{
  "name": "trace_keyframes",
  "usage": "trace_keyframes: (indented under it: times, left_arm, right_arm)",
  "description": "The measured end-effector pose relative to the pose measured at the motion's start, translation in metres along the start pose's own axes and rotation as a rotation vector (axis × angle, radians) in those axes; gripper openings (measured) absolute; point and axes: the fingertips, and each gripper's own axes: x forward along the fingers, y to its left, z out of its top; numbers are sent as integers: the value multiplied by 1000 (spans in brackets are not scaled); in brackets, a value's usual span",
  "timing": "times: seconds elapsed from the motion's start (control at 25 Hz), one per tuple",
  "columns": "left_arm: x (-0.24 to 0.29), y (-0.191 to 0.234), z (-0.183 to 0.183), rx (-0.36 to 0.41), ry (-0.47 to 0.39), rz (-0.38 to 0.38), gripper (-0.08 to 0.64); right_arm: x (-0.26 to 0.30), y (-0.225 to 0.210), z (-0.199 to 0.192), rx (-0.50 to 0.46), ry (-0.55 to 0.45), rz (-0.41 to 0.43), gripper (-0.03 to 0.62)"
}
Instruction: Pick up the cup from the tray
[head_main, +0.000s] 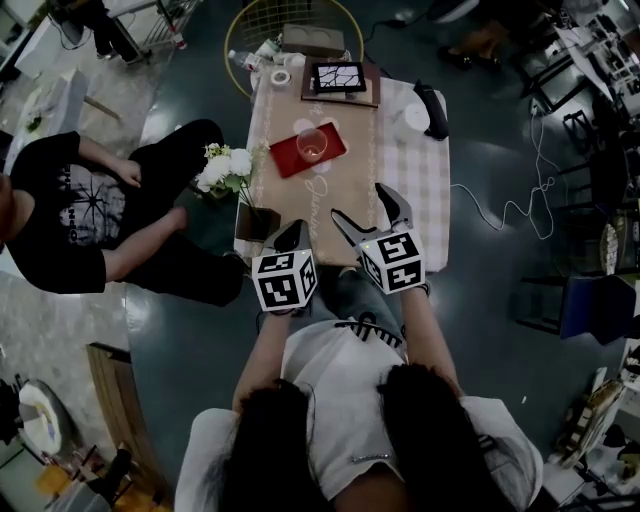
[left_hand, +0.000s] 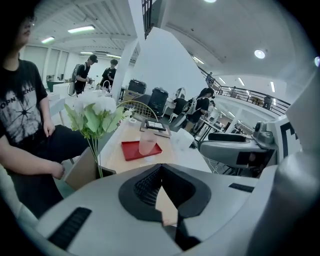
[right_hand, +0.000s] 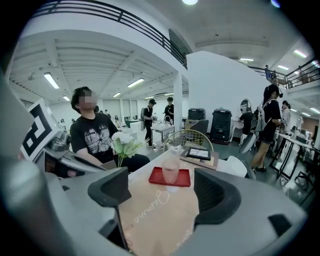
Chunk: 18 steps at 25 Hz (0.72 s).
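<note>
A clear cup (head_main: 312, 146) stands upright on a red tray (head_main: 292, 158) in the middle of a table with a tan runner. The cup (left_hand: 148, 143) and tray (left_hand: 132, 151) lie well ahead in the left gripper view, and the cup (right_hand: 171, 173) and tray (right_hand: 183, 179) show again in the right gripper view. My left gripper (head_main: 292, 238) hovers over the table's near edge, its jaws together and empty. To its right, my right gripper (head_main: 370, 215) is open, empty, and short of the tray. The same right gripper (right_hand: 165, 200) frames the runner between its jaws.
White flowers (head_main: 225, 170) in a brown box (head_main: 257, 222) stand at the table's left edge. A tablet (head_main: 339, 77), a tape roll (head_main: 281, 77) and a black object (head_main: 432, 108) lie at the far end. A person (head_main: 90, 210) sits to the left.
</note>
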Motion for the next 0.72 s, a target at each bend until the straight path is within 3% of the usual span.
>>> trace_keyframes:
  times: [0.72]
  left_arm:
    - [72,33,37,-63,66,59,5]
  right_arm:
    - [135,-22,20,-101,146,146,410]
